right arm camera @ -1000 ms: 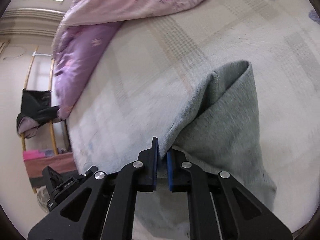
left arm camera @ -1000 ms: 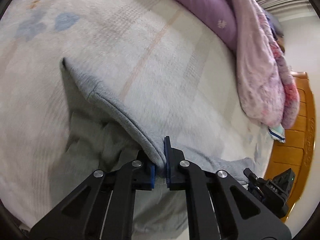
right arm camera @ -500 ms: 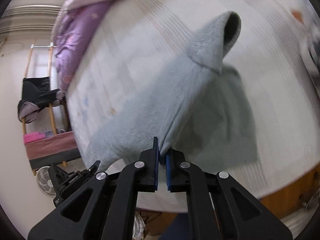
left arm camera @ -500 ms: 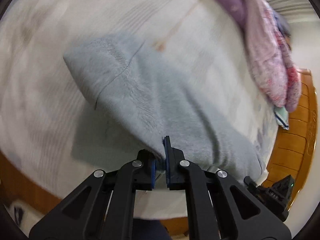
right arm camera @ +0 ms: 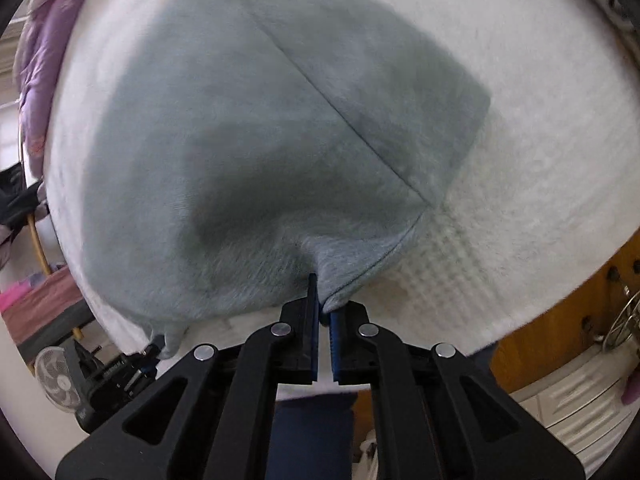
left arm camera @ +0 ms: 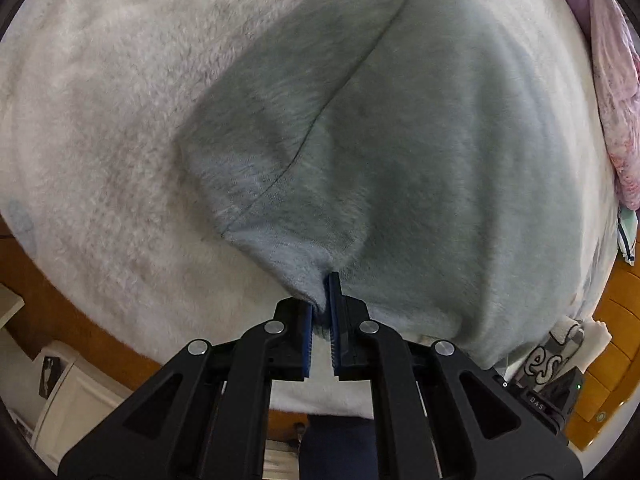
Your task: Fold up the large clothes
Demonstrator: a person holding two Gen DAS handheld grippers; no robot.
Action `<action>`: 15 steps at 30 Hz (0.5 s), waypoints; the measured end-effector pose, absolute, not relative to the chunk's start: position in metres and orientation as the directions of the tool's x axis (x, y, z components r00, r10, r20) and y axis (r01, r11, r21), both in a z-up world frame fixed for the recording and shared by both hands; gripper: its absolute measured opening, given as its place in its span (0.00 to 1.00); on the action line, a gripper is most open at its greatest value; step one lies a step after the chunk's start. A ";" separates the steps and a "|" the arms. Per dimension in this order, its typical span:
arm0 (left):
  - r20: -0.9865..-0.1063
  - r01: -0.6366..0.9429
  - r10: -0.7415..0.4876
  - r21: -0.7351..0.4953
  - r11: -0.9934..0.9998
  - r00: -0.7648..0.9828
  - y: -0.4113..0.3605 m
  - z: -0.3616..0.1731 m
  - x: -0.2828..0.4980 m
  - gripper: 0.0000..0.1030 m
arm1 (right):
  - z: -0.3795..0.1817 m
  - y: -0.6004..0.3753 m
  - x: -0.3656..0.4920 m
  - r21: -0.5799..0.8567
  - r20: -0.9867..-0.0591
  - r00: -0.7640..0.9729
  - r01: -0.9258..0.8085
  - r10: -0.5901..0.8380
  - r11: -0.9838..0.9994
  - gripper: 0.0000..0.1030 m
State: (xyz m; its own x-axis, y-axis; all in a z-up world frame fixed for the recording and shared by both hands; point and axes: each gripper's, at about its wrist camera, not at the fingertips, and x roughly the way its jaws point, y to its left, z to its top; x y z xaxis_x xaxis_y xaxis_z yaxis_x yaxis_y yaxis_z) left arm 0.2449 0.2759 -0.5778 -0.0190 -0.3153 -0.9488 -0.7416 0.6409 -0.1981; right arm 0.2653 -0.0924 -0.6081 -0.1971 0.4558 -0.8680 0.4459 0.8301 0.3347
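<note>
The left hand-held gripper (left arm camera: 322, 300) is pointing steeply down at the bed and is clenching a pinch of the grey fleece garment (left arm camera: 420, 152) between its blue pads (left arm camera: 307, 332), right at the garment's near edge. The fabric is bunching into a small tuck where the pads are biting it. Ahead of this gripper the garment is spreading out wide across the white fleece blanket (left arm camera: 112, 128), a stitched seam (left arm camera: 344, 80) running away from the gripper's tips toward the far side. Off to the right of the gripper a pink floral quilt (left arm camera: 612, 92) is lying heaped along the edge of the bed, and the wooden bed frame (left arm camera: 616, 320) is showing below it.

The right hand-held gripper (right arm camera: 324, 302) is doing the same job on its side: jaws nearly closed, gripping the grey fleece garment (right arm camera: 224, 128) by its near hem, with a corner of cloth poking out just to the right of its tips. A seam (right arm camera: 340, 108) is slanting away ahead and to the right. The white fleece blanket (right arm camera: 540, 120) is filling the area to the gripper's right, and a purple quilt (right arm camera: 44, 56) is bunching far to the left. Below and left of the gripper, a small fan (right arm camera: 54, 376) is standing on the floor. The picture is slightly blurred.
</note>
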 end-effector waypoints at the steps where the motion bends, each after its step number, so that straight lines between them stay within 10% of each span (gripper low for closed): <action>1: -0.950 -0.736 -0.312 -0.195 0.648 -0.023 0.275 -0.582 0.246 0.07 | -0.612 -0.090 0.268 0.331 -0.871 -0.195 0.445 0.451 0.832 0.04; 6: -0.943 -0.728 -0.329 -0.191 0.658 -0.050 0.268 -0.582 0.249 0.14 | -0.605 -0.085 0.277 0.328 -0.860 -0.233 0.431 0.454 0.841 0.17; 9: -0.935 -0.737 -0.352 -0.208 0.644 -0.043 0.270 -0.562 0.242 0.52 | -0.579 -0.090 0.278 0.339 -0.858 -0.253 0.375 0.448 0.862 0.43; 15: -0.968 -0.666 -0.245 -0.222 0.712 0.061 0.276 -0.502 0.253 0.52 | -0.514 -0.087 0.312 0.375 -0.900 -0.167 0.175 0.403 0.910 0.39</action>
